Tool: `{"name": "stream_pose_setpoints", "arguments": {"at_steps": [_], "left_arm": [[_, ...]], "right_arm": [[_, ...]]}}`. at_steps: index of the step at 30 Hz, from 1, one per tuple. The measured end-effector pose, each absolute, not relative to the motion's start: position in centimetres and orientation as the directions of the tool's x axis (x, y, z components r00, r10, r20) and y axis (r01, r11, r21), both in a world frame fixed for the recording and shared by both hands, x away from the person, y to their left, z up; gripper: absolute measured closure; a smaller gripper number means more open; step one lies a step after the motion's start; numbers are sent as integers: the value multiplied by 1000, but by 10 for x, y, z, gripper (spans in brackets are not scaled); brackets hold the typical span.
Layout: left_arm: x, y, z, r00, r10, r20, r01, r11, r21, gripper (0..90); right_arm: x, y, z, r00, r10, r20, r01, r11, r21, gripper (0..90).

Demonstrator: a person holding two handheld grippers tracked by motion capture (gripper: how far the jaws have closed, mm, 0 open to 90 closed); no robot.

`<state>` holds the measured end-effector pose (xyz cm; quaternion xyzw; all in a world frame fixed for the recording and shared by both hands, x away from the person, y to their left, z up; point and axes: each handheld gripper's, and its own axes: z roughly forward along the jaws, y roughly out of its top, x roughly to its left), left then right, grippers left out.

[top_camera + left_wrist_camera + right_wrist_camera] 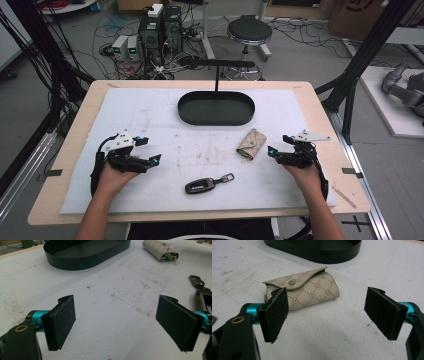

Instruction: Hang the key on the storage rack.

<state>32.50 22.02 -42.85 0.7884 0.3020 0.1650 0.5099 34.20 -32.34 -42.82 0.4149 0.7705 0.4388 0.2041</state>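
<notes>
Two grippers sit wide open, holding nothing. My right gripper (274, 152) is nearest the beige key pouch (304, 291), which lies just ahead, its long side across my jaws, near the black tray (216, 121).

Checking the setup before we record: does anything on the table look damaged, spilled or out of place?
Nothing spilled or broken. The white foam mat is scuffed and stained near its middle. The beige key pouch lies askew with keys poking out one end. The car key fob and the black oval tray look normal.
</notes>
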Motion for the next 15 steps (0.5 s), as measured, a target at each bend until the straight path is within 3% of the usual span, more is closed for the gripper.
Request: {"name": "stream_pose_setpoints", "arguments": {"at_steps": [15], "left_arm": [[325,216,-429,768,638,-53,310,-299,902,161]], "right_arm": [[342,-324,-428,-559,825,77,483,249,840,201]]}}
